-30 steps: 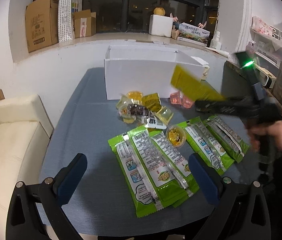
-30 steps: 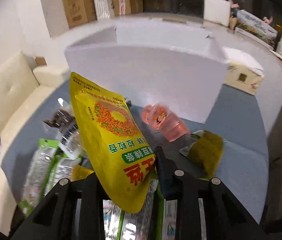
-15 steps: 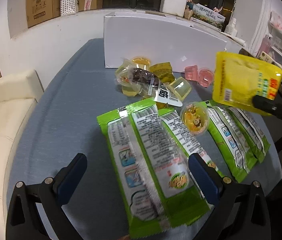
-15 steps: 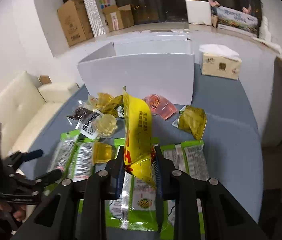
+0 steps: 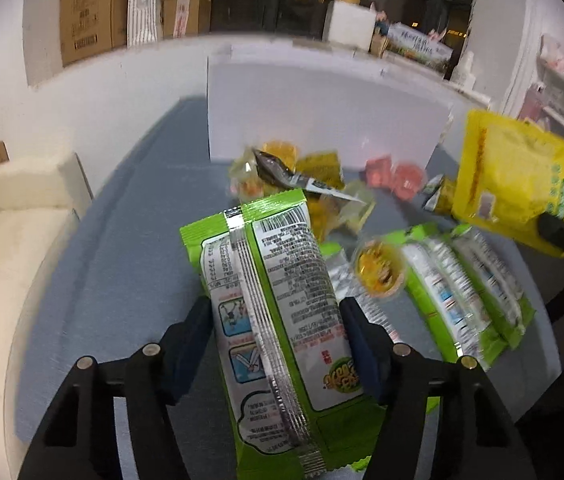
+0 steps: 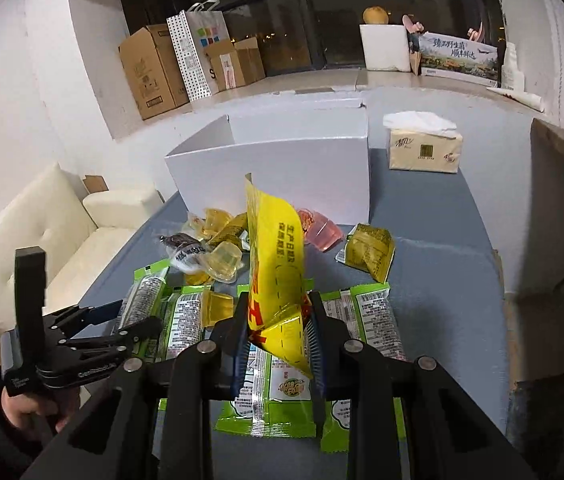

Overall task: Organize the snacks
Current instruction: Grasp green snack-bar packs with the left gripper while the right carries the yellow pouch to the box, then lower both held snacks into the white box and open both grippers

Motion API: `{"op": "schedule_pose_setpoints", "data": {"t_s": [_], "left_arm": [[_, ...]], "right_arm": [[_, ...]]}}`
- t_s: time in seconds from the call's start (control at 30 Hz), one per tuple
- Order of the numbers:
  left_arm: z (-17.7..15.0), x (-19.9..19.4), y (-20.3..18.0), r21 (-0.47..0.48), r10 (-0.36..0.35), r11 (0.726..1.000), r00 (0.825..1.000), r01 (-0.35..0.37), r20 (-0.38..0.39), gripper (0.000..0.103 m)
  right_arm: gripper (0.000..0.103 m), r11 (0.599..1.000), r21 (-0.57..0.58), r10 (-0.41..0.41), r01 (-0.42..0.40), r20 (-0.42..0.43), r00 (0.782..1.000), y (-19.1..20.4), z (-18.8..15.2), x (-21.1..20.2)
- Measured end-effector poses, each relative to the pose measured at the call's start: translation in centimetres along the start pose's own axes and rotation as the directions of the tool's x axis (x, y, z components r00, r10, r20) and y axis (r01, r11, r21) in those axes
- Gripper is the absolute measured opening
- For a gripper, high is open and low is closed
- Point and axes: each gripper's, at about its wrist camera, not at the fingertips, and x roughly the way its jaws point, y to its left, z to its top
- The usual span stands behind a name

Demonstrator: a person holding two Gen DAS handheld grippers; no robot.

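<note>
My left gripper is shut on a green snack packet, its two pads pressing the packet's sides above the grey table. My right gripper is shut on a yellow snack pouch and holds it upright above the table; the pouch also shows in the left wrist view. More green packets lie flat on the table. A pile of small jelly cups and sachets sits in front of the open white box. My left gripper also shows in the right wrist view.
A tissue pack stands right of the white box. A pink jelly cup and a yellow-green sachet lie near the box. A cream sofa is left of the table. Cardboard boxes line the window ledge.
My left gripper has closed in from open and taken hold of a green packet. My right gripper has kept the yellow pouch and drawn back from the box.
</note>
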Motion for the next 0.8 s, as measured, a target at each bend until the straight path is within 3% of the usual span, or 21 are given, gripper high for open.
{"op": "schedule_pose_setpoints", "data": {"t_s": [0.23,0.33,0.57,0.8], "left_arm": [[2.9,-5.1,-0.4,0.035,-0.041,0.999,0.989,0.037,0.143,0.069],[5.2,-5.4,-0.9,0.062,-0.045,0.998,0.982,0.034,0.182,0.069],[13.7,-2.9,-1.6,0.128,-0.048,0.992,0.971,0.018,0.235,0.070],[22.7,2.0,-2.1,0.206,-0.045,0.979,0.969,-0.006,0.243,0.070]], "right_arm": [[0.028,1.000,0.001,0.010,-0.010,0.049,0.999,0.6,1.0,-1.6],[0.028,1.000,-0.012,-0.003,0.004,0.088,0.996,1.0,2.4,-2.0],[0.028,0.999,-0.023,-0.035,0.039,0.156,0.987,1.4,9.0,0.3],[0.028,0.998,-0.001,-0.062,0.062,0.117,0.991,0.2,16.0,6.7]]}}
